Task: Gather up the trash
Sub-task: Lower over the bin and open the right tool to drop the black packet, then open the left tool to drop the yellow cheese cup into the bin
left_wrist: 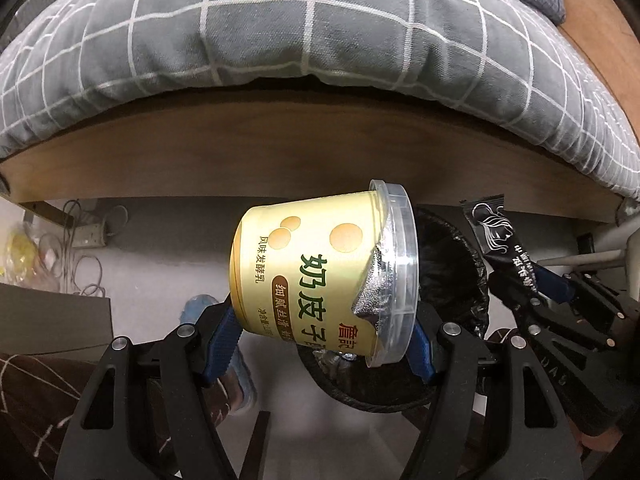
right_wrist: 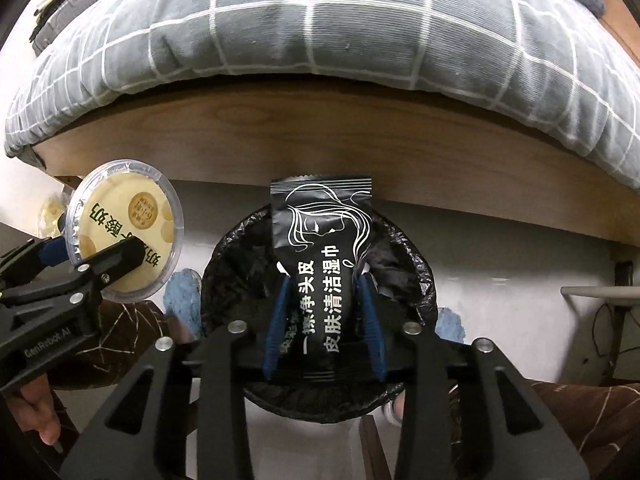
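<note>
The yogurt cup [left_wrist: 320, 272] lies on its side between the fingers of the left gripper [left_wrist: 324, 340], its lid toward the right, its base toward the left. The wet-wipe packet [right_wrist: 323, 268] stands lengthwise between the fingers of the right gripper [right_wrist: 324, 308], its top end pointing away from the camera. Both hang above the floor [right_wrist: 520, 248], in front of the bed frame [right_wrist: 320, 132], on which the quilt [right_wrist: 320, 32] lies and overhangs. The packet hangs directly over the mouth of the bin [right_wrist: 420, 280], which is lined with a bag. The cup is to the left of the packet, over the bin's left edge.
</note>
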`<state>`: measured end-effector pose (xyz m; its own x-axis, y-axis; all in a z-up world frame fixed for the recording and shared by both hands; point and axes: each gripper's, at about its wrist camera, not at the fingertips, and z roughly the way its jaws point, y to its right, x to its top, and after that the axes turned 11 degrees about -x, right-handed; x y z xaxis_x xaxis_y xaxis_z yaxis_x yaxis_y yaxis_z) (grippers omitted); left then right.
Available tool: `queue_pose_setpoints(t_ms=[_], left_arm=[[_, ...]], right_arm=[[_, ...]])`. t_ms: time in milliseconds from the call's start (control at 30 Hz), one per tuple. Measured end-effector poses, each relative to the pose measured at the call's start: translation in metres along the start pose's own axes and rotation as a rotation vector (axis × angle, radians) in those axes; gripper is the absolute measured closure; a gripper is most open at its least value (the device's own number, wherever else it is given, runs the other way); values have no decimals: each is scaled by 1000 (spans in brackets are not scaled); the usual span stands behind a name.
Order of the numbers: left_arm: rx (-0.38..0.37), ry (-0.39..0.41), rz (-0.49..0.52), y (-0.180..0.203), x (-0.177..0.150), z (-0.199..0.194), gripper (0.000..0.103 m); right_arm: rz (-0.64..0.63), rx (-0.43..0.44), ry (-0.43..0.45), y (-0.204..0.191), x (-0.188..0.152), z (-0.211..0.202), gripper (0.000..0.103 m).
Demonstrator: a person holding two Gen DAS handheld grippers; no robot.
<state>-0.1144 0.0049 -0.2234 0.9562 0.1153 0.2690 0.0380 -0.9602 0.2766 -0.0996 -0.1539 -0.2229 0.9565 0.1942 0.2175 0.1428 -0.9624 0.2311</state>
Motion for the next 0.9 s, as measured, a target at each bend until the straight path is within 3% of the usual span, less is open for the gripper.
queue_pose_setpoints(t_ms=[267, 467, 900], left_arm=[[25, -6, 21, 8, -1, 3, 36], [33, -10, 37, 23, -2, 5, 36], [15, -46, 122, 86, -7, 23, 35]], right_arm=[[9, -9, 23, 3, 1, -6, 46], [11, -67, 78, 19, 1, -20, 30], [176, -126, 122, 101, -12, -32, 8]])
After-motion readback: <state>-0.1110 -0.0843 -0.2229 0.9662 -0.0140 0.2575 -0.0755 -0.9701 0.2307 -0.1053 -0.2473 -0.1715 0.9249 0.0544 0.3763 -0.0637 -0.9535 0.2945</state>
